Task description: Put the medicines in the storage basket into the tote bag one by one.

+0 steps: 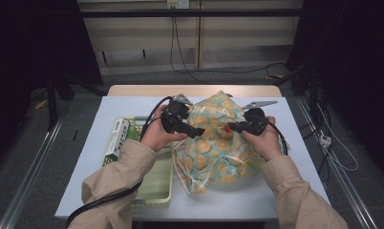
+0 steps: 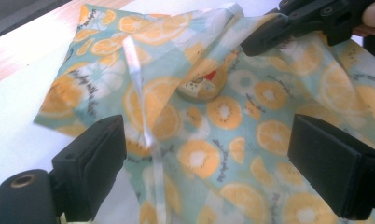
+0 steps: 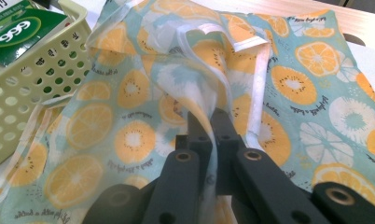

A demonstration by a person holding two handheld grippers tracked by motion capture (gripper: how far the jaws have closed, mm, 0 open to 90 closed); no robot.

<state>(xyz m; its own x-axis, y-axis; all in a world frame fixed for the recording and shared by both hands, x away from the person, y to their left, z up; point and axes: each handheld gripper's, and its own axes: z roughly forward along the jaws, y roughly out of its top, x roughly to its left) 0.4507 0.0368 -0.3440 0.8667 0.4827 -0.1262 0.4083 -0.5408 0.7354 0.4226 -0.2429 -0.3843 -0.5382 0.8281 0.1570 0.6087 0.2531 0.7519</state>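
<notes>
A thin plastic bag [image 1: 218, 152] printed with orange and kiwi slices lies bunched on the white table. My right gripper [image 1: 231, 127] is shut on a raised fold of the bag [image 3: 293, 79]; in the right gripper view the jaws [image 3: 209, 122] pinch the film between them. My left gripper [image 1: 196, 131] hovers over the bag's left side, open, with nothing between its jaws. In the left gripper view the wide-apart jaws [image 2: 209, 158] frame the bag [image 2: 106, 46], the right gripper [image 2: 269, 35] shows at top right, and a round object [image 2: 204, 86] with a red patch shows through the film.
A pale yellow perforated basket [image 1: 154, 193] stands left of the bag, its wall [image 3: 36, 74] touching the bag's edge. A green and white carton [image 3: 17, 30] lies in its far end. The table's wooden far edge [image 1: 147, 89] sits behind the bag.
</notes>
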